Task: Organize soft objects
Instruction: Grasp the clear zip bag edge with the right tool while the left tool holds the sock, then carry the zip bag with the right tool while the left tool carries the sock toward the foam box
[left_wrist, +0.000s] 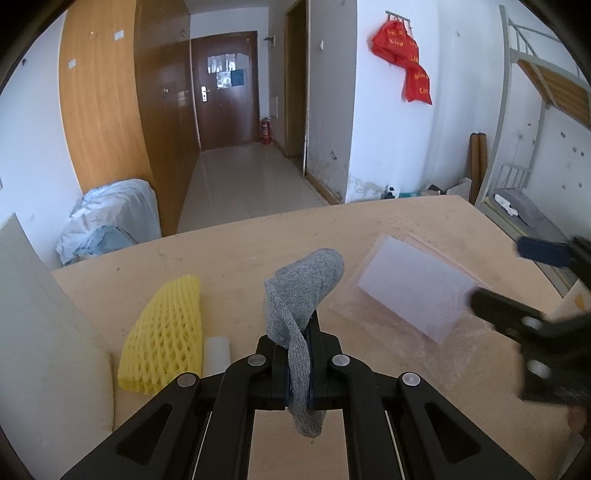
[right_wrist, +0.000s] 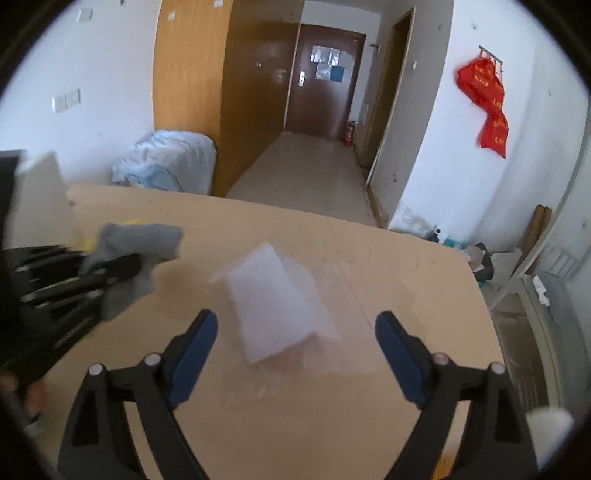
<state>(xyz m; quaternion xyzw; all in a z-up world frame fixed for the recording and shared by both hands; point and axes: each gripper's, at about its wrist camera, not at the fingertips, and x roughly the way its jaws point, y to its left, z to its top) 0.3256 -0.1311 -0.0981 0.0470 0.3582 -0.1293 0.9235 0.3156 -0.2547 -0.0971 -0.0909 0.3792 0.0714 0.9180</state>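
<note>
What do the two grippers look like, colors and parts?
Both are matte black plastic. The left gripper has angular linkage arms with triangular cutouts and round silver pivot pins. The right gripper shows the same black linkage and silver pins, and its two fingers carry long blue pads. No cables, markings or sleeves can be seen.

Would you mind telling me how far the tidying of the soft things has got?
Nothing looks sorted yet. In hand: the left gripper is shut on the grey sock. The right gripper stands open before the white foam block. Left: that block and the yellow foam net on the table.
</note>
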